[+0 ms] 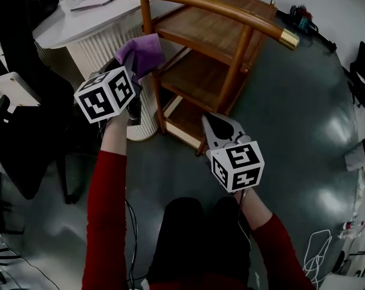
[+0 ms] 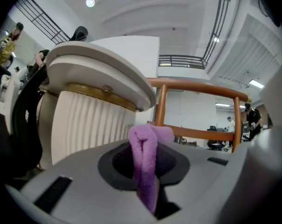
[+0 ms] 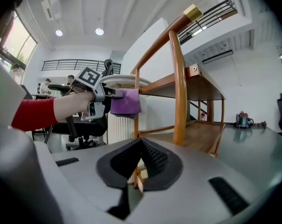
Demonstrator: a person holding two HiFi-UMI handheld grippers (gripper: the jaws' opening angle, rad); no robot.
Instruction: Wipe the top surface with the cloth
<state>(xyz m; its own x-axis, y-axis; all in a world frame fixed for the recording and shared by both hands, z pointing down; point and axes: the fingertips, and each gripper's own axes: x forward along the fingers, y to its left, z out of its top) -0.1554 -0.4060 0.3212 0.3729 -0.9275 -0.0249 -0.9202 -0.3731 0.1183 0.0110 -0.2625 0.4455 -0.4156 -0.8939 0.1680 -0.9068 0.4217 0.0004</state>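
Closest to us, our red sleeves (image 1: 107, 210) reach forward over the grey floor (image 1: 291, 132). The right gripper (image 3: 141, 143) hangs low in front of the wooden trolley (image 1: 234, 71), near its bottom shelf. Its jaws are pressed together at the tips with nothing between them, so it is idle.

A little farther out and higher, the left gripper (image 2: 144, 149) has its jaws clamped on the purple cloth (image 1: 143, 48). A fold of it is pinched in the gap and the rest bunches out past the tips. From the right gripper view, the cloth sits at about the height of the trolley's upper shelf, just beside the corner post. We cannot tell whether it brushes the wood there, but it is not lying on the shelf.

Beyond that is the top surface (image 1: 231, 8), a woven brown panel under the curved rail (image 1: 200, 2) with brass ends. Nothing in these views rests on it. To the left stands the white table (image 1: 61, 26) with its fluted base.

We judge the wiping has not begun. The cloth is in hand and brought up to the trolley, which is the only part done. Left to do is carrying it over the rail or in from the side, setting it flat on the panel, and sweeping across the whole of it.
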